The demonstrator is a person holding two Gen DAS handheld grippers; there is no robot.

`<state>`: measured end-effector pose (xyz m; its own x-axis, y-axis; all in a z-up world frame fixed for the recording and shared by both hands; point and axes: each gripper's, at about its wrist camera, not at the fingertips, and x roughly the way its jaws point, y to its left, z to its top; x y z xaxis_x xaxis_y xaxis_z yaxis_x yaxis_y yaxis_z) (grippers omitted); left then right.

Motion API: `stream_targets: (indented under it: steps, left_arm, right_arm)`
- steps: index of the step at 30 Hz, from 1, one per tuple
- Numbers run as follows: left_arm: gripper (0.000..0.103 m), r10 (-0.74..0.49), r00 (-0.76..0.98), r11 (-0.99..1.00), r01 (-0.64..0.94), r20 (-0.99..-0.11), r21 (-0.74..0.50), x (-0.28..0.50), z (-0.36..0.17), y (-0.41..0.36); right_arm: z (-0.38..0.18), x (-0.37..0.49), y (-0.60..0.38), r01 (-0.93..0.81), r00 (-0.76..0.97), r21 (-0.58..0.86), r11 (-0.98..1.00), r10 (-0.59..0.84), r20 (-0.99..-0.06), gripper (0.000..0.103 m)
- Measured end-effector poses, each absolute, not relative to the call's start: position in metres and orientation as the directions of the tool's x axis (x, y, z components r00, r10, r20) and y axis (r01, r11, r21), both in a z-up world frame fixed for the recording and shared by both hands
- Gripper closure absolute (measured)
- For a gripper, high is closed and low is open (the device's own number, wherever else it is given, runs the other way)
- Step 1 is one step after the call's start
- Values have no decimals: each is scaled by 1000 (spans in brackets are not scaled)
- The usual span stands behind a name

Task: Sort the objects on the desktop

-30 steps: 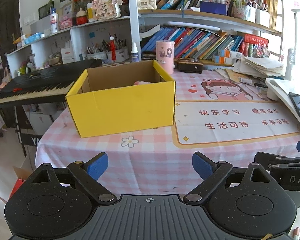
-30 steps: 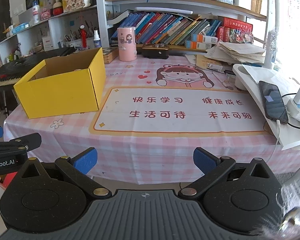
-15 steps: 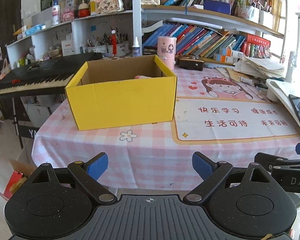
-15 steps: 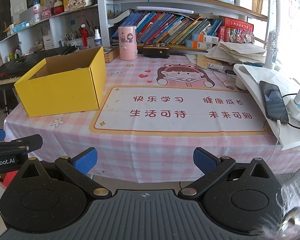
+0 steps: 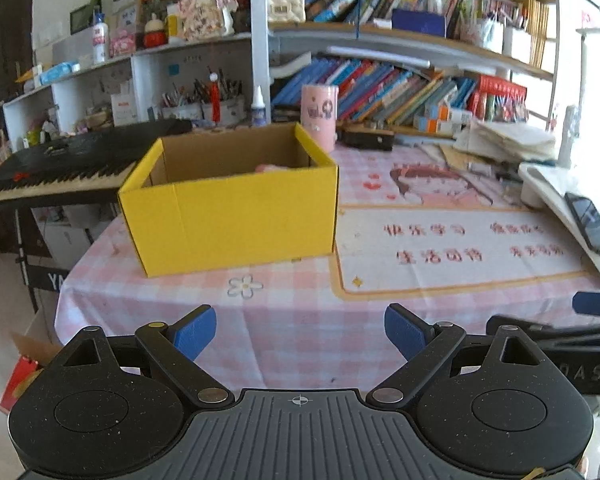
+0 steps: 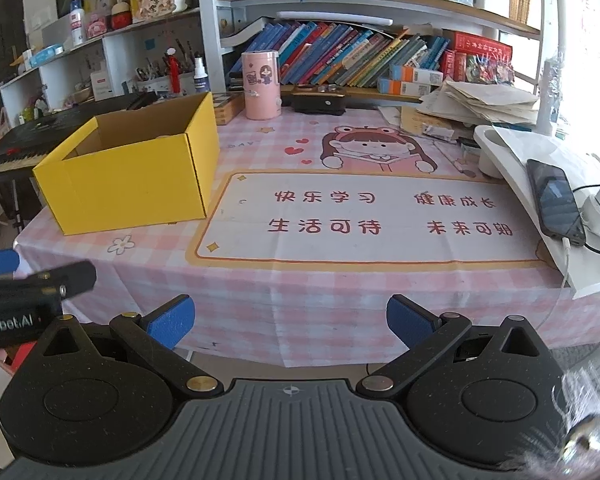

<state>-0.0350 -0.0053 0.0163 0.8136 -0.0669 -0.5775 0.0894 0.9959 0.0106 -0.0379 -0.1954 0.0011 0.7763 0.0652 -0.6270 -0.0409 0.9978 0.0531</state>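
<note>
An open yellow cardboard box (image 5: pixel 232 216) stands on the left part of the pink checked table (image 5: pixel 292 320); it also shows in the right wrist view (image 6: pixel 132 184). A pink object (image 5: pixel 272 168) peeks over its far inner edge. My left gripper (image 5: pixel 299 330) is open and empty, held before the table's front edge. My right gripper (image 6: pixel 290 318) is open and empty, also before the front edge. A pink cylindrical holder (image 6: pixel 261 84) stands behind the box.
A printed desk mat (image 6: pixel 364 216) covers the table's middle. A phone (image 6: pixel 556 204) lies on a white stand at the right. A black case (image 6: pixel 318 104), paper stacks (image 6: pixel 480 104) and bookshelves line the back. A black keyboard (image 5: pixel 56 172) sits left of the table.
Both grippers have drawn back from the table and dropped a little; the box and mat look farther away. Both stay open and empty.
</note>
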Motion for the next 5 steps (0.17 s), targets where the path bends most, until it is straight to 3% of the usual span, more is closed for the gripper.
stream_targets:
  steps: [5]
  left_arm:
    - [10, -47, 806, 997, 70, -589, 15, -29, 16, -5]
  right_arm:
    - [2, -32, -195, -60, 771, 55, 997, 81, -631, 0]
